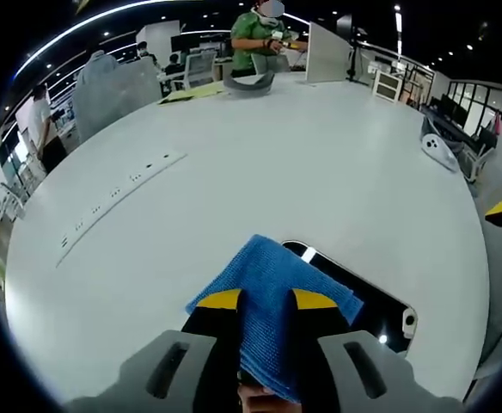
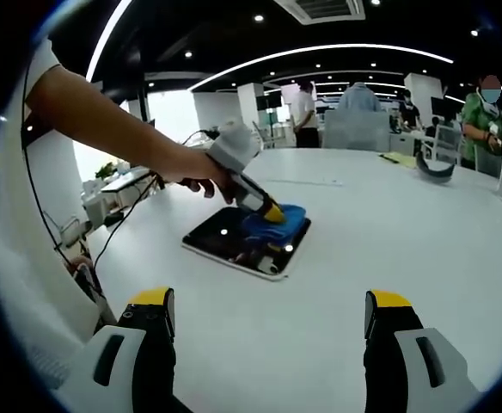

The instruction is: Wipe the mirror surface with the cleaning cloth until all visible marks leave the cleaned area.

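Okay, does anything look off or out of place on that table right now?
Nothing stands out. The left gripper presses the blue cloth onto the dark mirror, which lies flat on the white table. The right gripper hangs open above the table, apart from the mirror. No spills or damage show.

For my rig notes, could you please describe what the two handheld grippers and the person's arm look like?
Both grippers share one design: light grey moulded bodies with slot-shaped cut-outs, black jaws and yellow tip pads. That goes for the left gripper and the right gripper. In the right gripper view, the person's arm emerges from a short white sleeve.
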{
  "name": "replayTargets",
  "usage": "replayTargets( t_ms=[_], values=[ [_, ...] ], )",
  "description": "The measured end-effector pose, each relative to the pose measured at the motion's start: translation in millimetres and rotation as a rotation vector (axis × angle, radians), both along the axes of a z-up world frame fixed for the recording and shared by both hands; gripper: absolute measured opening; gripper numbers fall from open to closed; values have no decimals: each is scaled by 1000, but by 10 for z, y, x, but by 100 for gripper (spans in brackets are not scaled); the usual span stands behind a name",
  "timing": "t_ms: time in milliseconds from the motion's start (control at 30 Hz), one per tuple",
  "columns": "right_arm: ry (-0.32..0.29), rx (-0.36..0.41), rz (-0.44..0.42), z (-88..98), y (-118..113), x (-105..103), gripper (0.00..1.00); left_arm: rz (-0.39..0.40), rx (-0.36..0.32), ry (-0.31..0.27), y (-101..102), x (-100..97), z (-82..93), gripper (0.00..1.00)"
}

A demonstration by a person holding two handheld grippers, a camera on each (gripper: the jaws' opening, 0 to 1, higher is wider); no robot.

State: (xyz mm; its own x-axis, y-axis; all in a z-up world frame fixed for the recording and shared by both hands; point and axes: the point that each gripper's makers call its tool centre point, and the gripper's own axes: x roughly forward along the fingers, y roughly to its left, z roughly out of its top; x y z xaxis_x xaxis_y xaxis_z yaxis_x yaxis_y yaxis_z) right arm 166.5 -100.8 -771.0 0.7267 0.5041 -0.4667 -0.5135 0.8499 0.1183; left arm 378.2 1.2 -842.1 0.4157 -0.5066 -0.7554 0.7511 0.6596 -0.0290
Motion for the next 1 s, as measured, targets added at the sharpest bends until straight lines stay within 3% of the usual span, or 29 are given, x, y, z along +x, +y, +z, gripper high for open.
replayTargets(
  t_ms=[500,667,1000],
  values=[
    [5,4,-10,-18,-25,-29,91,-8,17,-17,-87,1,4,15],
    [4,2,-7,-15,-22,-18,91,38,12,-1,-98,13,2,13],
    [2,-1,-4,-6,-17,-13,91,39,18,-4,-145,11,1,12]
  ],
)
